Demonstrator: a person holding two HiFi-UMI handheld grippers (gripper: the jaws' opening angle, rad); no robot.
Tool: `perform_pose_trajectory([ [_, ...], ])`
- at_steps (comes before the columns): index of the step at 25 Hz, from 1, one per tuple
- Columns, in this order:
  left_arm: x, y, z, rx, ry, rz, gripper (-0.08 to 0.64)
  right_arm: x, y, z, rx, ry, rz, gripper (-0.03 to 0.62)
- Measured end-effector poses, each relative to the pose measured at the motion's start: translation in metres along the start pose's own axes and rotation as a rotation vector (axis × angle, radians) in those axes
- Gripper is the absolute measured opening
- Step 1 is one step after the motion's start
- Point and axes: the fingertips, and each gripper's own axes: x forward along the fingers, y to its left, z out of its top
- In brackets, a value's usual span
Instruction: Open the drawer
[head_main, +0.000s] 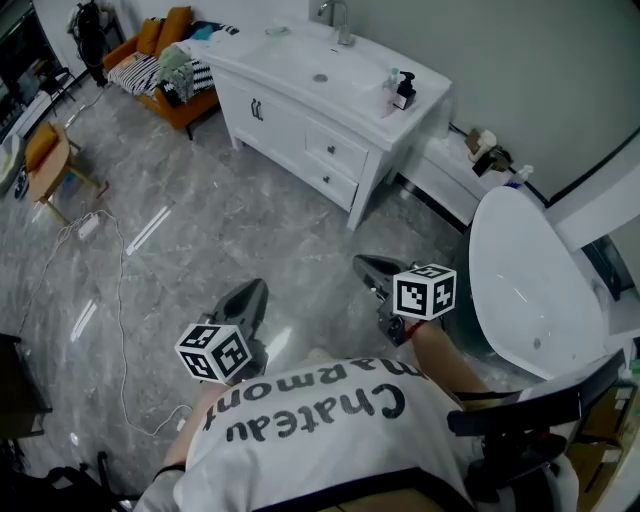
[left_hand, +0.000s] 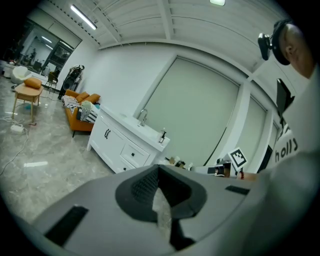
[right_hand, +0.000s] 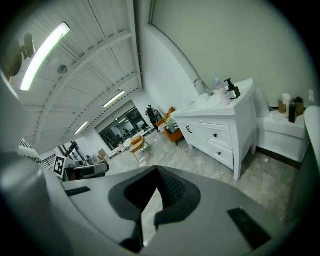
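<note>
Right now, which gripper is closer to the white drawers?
Right. The right gripper is below the drawers in the head view; the left gripper is farther back and left.

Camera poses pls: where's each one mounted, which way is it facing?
Head view: on the head, steeply down at floor and vanity; left gripper, right gripper, shirt show.
Left gripper view: on left gripper, toward vanity; own shut jaws show.
Right gripper view: on right gripper, toward vanity; own shut jaws show.
Shared: all three see the vanity.
</note>
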Motion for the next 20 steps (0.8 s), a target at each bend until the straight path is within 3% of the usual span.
perform_pose_trajectory([
  [12, 0.045, 0.008, 0.003, -0.008, 0.031, 0.021, 0.009, 0.018, -0.043, 0.014, 0.025, 0.033, 0.006, 0.008],
  [20, 0.066, 0.006, 0.024, 0.041, 0.006, 0.01, 0.008, 0.017, -0.059, 0.035, 0.01, -0.005, 0.0, 0.008],
])
